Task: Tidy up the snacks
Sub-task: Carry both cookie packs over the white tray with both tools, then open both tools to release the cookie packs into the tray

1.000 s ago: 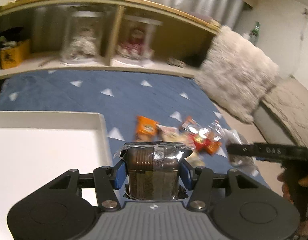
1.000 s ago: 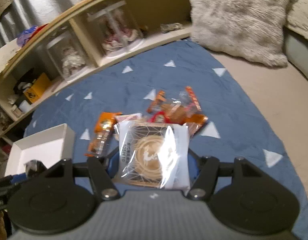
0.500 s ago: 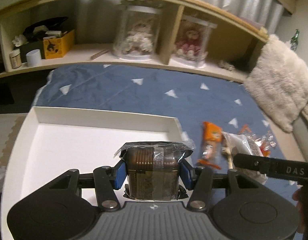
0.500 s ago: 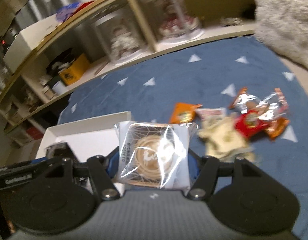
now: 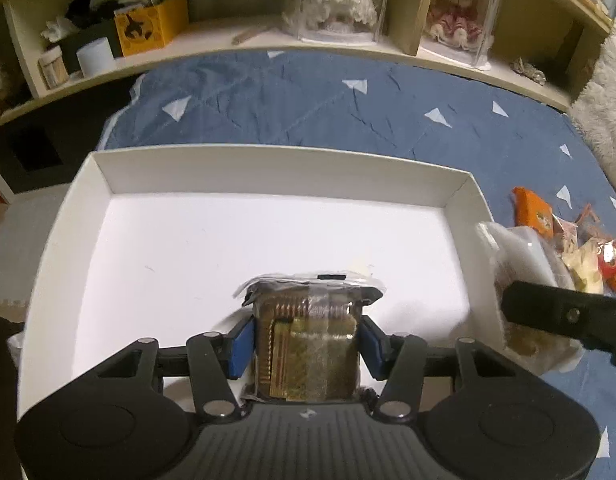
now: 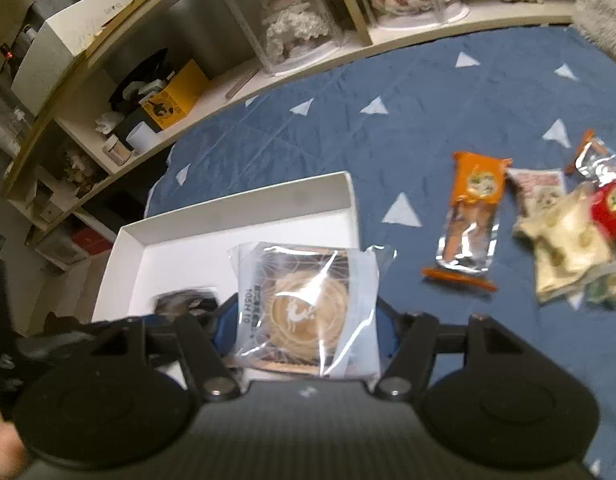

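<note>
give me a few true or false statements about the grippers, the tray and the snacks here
1. The left gripper is shut on a dark brown snack. True.
2. The right gripper is open and holds nothing. False: it is shut on a clear-wrapped cookie.
3. The left gripper is over the white tray. True.
4. An orange packet lies inside the tray. False: it lies on the blue blanket, beside the tray.
5. The loose snacks are piled left of the tray. False: right.

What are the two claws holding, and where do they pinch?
Left claw pinches a brown cookie pack by its sides. Right claw pinches a clear-wrapped round biscuit by its sides too.
</note>
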`<state>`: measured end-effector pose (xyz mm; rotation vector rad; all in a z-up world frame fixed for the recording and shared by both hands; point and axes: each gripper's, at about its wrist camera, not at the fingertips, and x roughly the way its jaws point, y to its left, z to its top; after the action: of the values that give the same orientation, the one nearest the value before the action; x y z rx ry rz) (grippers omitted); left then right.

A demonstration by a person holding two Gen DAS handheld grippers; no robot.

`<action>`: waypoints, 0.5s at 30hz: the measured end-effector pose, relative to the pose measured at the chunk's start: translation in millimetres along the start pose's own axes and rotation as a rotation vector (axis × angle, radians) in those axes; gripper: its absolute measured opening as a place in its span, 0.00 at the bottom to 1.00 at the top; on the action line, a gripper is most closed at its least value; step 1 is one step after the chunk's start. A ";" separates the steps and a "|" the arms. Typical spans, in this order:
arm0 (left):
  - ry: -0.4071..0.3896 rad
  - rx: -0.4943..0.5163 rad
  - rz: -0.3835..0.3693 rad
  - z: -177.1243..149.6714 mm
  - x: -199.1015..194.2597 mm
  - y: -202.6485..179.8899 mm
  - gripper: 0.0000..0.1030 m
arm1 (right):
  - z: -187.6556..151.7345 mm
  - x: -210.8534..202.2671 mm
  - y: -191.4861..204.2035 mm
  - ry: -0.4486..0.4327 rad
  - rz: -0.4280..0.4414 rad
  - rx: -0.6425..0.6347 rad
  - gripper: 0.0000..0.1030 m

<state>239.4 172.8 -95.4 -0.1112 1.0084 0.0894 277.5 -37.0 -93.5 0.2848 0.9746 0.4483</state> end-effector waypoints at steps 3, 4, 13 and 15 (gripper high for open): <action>-0.004 -0.020 -0.014 0.9 5.0 5.9 0.54 | 0.3 9.2 5.3 0.012 0.014 0.019 0.68; -0.010 -0.027 -0.015 1.8 4.9 7.9 0.54 | 1.2 12.7 6.5 0.017 0.016 0.030 0.68; -0.058 -0.091 -0.007 8.7 -2.4 27.8 0.54 | 13.6 41.0 26.3 0.012 -0.020 0.045 0.73; -0.064 -0.100 -0.024 9.8 -1.2 27.4 0.53 | 13.5 41.1 27.0 0.013 -0.026 0.040 0.76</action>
<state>243.5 201.2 -90.7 -0.2103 0.9383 0.1202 302.3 6.2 -104.7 0.3048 0.9994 0.4076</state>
